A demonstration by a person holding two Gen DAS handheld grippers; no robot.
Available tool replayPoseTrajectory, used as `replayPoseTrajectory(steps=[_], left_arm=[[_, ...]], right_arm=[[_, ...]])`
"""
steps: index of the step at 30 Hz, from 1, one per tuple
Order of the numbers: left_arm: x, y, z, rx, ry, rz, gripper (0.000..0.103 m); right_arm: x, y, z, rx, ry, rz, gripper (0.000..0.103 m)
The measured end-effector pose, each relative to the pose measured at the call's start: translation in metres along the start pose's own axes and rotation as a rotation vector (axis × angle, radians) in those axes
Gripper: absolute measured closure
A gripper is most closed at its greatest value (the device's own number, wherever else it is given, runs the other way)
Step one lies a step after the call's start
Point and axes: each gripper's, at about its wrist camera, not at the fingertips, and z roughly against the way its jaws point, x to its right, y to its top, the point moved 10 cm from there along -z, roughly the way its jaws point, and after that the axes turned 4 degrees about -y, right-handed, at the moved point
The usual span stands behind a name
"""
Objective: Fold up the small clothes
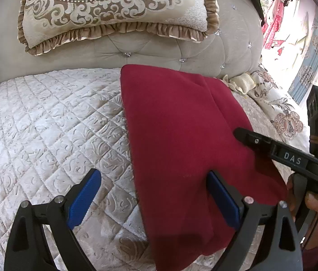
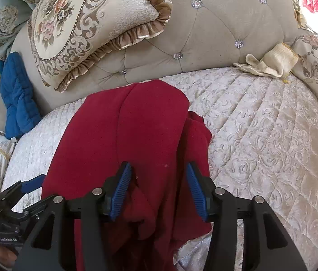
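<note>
Right wrist view: my right gripper (image 2: 156,189) stands parted over the red garment (image 2: 125,135), pads clear of cloth.
Left gripper (image 1: 152,201): spread wide, holding nothing.
Garment: half-folded on the quilted bed (image 2: 260,124).
Next: I'd pinch the near edge and fold it over.

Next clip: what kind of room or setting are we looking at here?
Most likely a bedroom, on a bed. A quilted cream bedspread covers the surface, a button-tufted headboard stands behind it, and a frilled decorative pillow leans against that. The red garment lies on the bedspread.
</note>
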Motion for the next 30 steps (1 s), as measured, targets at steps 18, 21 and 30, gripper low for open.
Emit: replayPoseTrajectory(steps=[18, 21, 30], left_arm=[[0.0, 0.005, -0.009, -0.011, -0.065, 0.051, 0.005], [-0.002, 0.008, -0.013, -0.025, -0.112, 0.12, 0.005], [-0.002, 0.01, -0.027, -0.075, -0.171, 0.183, 0.005]], right_arm=[[0.003, 0.006, -0.001, 0.004, 0.043, -0.048, 0.064], [0.004, 0.007, -0.004, -0.003, 0.063, -0.056, 0.062], [0.008, 0.013, -0.01, -0.002, 0.107, -0.091, 0.057]])
